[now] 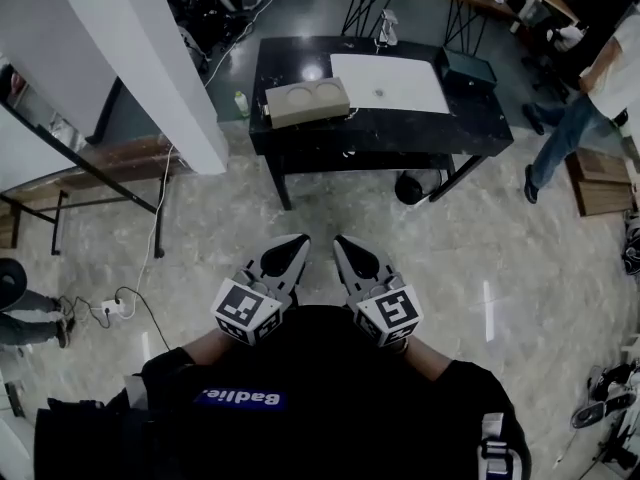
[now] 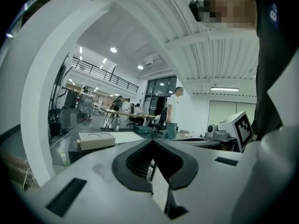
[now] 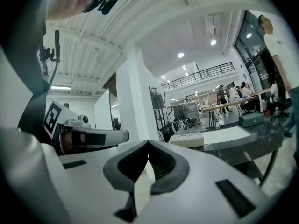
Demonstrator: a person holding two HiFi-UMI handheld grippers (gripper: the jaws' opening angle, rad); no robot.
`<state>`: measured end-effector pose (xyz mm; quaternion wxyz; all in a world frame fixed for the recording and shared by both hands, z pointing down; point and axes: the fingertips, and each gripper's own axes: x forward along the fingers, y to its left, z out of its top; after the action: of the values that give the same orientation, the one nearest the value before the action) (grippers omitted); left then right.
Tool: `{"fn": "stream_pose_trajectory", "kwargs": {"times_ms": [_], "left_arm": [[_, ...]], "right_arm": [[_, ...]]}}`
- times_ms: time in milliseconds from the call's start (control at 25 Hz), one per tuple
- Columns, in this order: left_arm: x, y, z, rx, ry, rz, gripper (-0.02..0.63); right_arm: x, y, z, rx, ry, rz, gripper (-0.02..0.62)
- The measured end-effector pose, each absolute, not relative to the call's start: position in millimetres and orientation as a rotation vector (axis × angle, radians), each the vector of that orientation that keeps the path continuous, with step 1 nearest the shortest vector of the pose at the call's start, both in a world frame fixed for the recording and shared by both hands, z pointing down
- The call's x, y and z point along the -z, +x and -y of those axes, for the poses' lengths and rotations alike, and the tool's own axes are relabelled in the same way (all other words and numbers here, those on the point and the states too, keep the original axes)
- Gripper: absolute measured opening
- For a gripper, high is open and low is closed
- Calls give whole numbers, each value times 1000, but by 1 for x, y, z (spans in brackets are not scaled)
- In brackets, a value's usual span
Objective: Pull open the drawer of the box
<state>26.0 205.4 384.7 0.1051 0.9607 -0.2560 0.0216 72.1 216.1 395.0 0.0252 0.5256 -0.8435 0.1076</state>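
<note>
Holding left gripper (image 1: pixel 298 241) and right gripper (image 1: pixel 341 242) at my chest, jaws closed, empty; floor (image 1: pixel 420 258) lies between them and the table (image 1: pixel 400 128) edge; box (image 1: pixel 307 102) on top.

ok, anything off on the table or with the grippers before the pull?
Nothing stands out. The beige rectangular box lies flat on the black table beside the white mat, and nothing looks spilled. The left gripper and right gripper have their fingers shut on nothing, well short of the table.
</note>
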Motion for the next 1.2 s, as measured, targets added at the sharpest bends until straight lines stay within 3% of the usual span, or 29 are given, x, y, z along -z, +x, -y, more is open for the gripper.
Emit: {"fn": "stream_pose_trajectory", "kwargs": {"times_ms": [520, 1200], "left_arm": [[-380, -20, 28, 2, 2795, 559, 2], [-404, -43, 182, 0, 2629, 725, 2]], "right_arm": [[-384, 14, 9, -292, 1681, 2445, 0], [-386, 12, 161, -307, 1572, 2494, 0]]}}
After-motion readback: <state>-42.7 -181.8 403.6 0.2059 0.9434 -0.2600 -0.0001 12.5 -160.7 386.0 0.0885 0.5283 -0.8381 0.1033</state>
